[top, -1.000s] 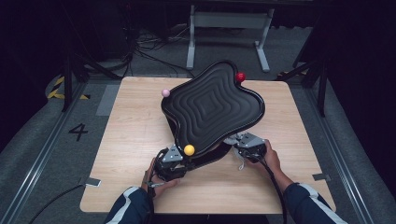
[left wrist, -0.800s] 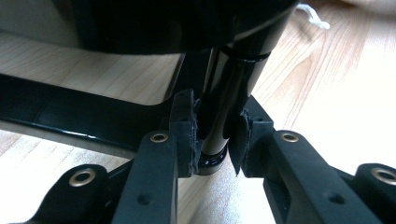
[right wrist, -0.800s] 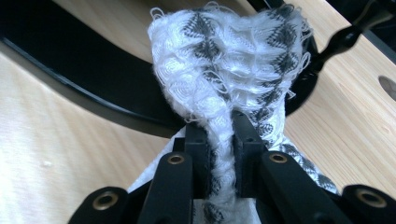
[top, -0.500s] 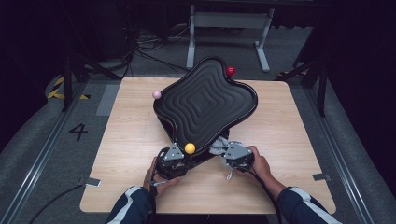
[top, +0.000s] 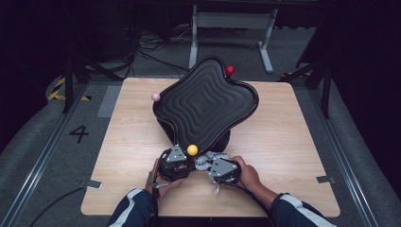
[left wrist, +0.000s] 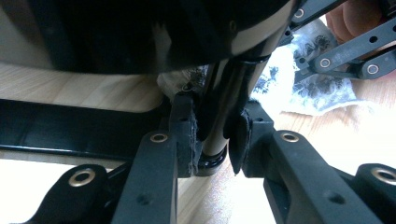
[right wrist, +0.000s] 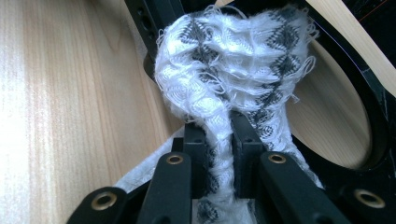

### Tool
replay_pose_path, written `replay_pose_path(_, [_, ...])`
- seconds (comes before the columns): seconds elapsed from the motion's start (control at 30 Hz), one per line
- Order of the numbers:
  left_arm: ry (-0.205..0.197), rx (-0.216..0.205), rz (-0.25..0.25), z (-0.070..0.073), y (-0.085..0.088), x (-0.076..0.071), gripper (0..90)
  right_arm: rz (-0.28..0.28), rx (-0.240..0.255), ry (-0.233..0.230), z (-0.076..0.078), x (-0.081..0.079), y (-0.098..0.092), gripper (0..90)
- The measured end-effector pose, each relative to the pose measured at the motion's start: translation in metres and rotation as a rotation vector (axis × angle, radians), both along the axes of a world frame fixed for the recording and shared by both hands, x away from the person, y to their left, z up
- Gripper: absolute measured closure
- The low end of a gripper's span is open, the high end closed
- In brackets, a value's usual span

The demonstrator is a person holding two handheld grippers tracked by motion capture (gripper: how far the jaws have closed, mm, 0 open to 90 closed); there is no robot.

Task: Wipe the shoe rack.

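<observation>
Black left claw [top: 182,160] clamped on tray's post [left wrist: 219,126], right claw [top: 208,163] beside it, pinching white cloth [right wrist: 224,84]

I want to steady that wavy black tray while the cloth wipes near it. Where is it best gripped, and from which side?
Probably by the slim post under the tray, from the person's near side. The tray's lobes are wide and curved, while the post fits between the left gripper jaws, already clamped there. The right gripper holds the cloth.
</observation>
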State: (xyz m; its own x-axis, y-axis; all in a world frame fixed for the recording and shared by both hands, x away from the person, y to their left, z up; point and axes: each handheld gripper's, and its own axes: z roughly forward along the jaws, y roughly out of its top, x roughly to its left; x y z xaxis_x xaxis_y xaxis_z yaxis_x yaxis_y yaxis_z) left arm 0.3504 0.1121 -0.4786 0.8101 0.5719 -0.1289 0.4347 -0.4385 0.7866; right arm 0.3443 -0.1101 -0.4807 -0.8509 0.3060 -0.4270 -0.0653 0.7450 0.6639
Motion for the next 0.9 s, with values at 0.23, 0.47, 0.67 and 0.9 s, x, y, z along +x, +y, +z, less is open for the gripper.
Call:
replay_pose_path(0.23, [0.001, -0.004, -0.001, 0.0, 0.0, 0.0, 72.1, 0.012, -0.011, 0.002, 0.002, 0.004, -0.003, 80.9])
replay_pose_path(0.47, [0.0, -0.009, -0.003, -0.001, 0.0, 0.001, 72.0, -0.099, -0.023, -0.025, 0.003, 0.022, -0.031, 81.0])
replay_pose_path(0.67, [0.007, -0.012, -0.007, 0.0, 0.001, 0.001, 71.9, -0.197, -0.027, -0.045, 0.001, 0.044, -0.049, 81.0])
replay_pose_path(0.9, [0.006, -0.013, -0.01, -0.001, 0.001, 0.001, 71.8, -0.242, 0.051, 0.021, 0.002, 0.054, -0.054, 80.9])
